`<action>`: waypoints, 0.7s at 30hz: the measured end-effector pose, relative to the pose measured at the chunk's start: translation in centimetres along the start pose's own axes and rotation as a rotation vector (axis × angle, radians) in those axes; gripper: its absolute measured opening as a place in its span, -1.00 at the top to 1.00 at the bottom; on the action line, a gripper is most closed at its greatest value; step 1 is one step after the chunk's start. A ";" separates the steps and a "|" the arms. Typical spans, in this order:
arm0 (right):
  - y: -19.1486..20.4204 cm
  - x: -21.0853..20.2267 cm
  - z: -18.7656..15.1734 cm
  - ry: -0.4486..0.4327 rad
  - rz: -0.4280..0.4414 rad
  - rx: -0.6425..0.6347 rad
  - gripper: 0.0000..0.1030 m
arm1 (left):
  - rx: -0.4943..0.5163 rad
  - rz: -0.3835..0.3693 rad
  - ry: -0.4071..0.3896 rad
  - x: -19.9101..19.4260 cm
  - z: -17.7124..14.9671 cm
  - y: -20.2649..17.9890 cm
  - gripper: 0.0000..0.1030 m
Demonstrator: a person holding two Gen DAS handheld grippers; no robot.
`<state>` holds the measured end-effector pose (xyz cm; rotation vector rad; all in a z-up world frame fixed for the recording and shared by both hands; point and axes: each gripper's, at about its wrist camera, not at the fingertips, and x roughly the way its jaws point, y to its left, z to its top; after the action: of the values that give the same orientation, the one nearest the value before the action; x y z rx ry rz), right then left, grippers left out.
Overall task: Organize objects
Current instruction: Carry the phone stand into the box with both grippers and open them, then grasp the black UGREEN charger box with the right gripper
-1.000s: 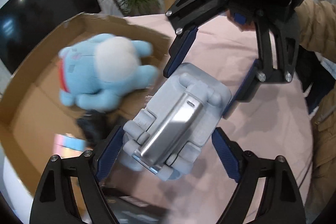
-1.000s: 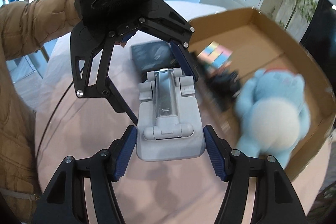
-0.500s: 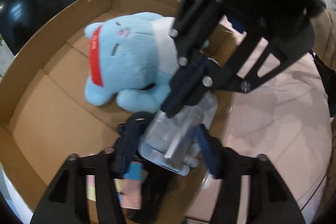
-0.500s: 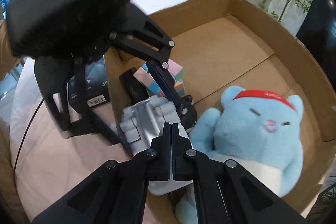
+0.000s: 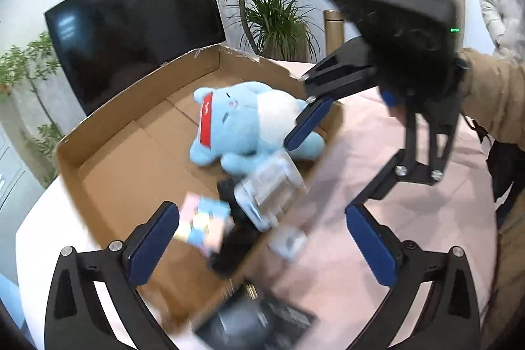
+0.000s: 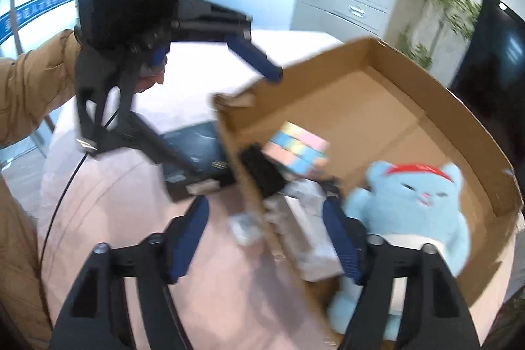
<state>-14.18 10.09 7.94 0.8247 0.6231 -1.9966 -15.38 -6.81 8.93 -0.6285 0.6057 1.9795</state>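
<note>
The grey folding metal-and-plastic stand [image 5: 269, 189] lies just inside the open brown cardboard box [image 5: 108, 133] at its near wall, beside the blue plush bear [image 5: 242, 123]. Left gripper [image 5: 262, 238] and right gripper [image 6: 272, 235] are opening, gripping nothing. Release looks done; the next move calls for fetching the black flat box [image 6: 197, 159] on the pink tablecloth [image 5: 377, 159].

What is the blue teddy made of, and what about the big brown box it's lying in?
The blue teddy looks like soft plush fabric: its surface is fuzzy and matte, with a white belly and a red cloth-looking band on its head. The brown box looks like plain cardboard: dull tan walls, creased floor flaps and a ragged, torn-looking top edge.
</note>
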 end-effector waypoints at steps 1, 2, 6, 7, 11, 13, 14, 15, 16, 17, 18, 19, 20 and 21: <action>1.1 0.2 0.0 -0.004 0.003 0.003 -0.43 | 0.000 0.005 0.010 -0.6 -1.0 -0.5 -0.98; 1.9 0.8 0.2 -0.006 0.013 0.011 -0.43 | -0.002 0.016 0.024 -0.6 -1.7 -0.6 -0.98; 4.2 3.7 -0.1 0.000 0.051 0.080 -0.43 | -0.052 0.063 0.091 -2.0 -7.2 -1.6 -0.98; 4.8 4.4 -0.3 0.010 0.049 0.086 -0.43 | -0.082 0.071 0.095 -2.1 -8.5 -1.2 -0.98; 6.2 7.3 -1.0 0.049 0.067 0.129 -0.43 | -0.146 0.099 0.134 -2.0 -12.7 0.3 -0.98; 6.5 8.4 -1.4 0.057 0.068 0.145 -0.43 | -0.165 0.085 0.141 -1.4 -13.9 1.2 -0.98; 6.5 8.9 -1.6 0.060 0.070 0.160 -0.43 | -0.176 0.077 0.144 -0.8 -14.2 1.8 -0.98; 6.4 9.4 -1.7 0.067 0.065 0.173 -0.43 | -0.193 0.062 0.147 0.1 -14.7 2.5 -0.98; 6.4 9.7 -1.9 0.073 0.058 0.183 -0.43 | -0.209 0.042 0.152 0.6 -15.2 3.0 -0.98; 6.2 10.2 -2.1 0.083 0.049 0.195 -0.43 | -0.219 0.033 0.159 1.2 -15.7 3.4 -0.98; 6.2 10.3 -2.2 0.088 0.049 0.202 -0.43 | -0.233 0.013 0.172 2.0 -16.3 3.8 -0.98; 6.2 10.5 -2.3 0.090 0.052 0.208 -0.44 | -0.240 -0.010 0.179 2.6 -16.5 4.1 -0.98; 6.2 10.7 -2.4 0.094 0.056 0.212 -0.47 | -0.243 -0.026 0.180 3.0 -16.7 4.2 -0.98; 6.2 10.9 -2.5 0.097 0.061 0.212 -0.48 | -0.244 -0.055 0.185 3.6 -16.7 4.4 -0.98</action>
<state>-12.53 2.93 -2.58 1.0604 0.4388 -1.9992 -17.83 -17.14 -5.19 -0.9757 0.4541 1.9724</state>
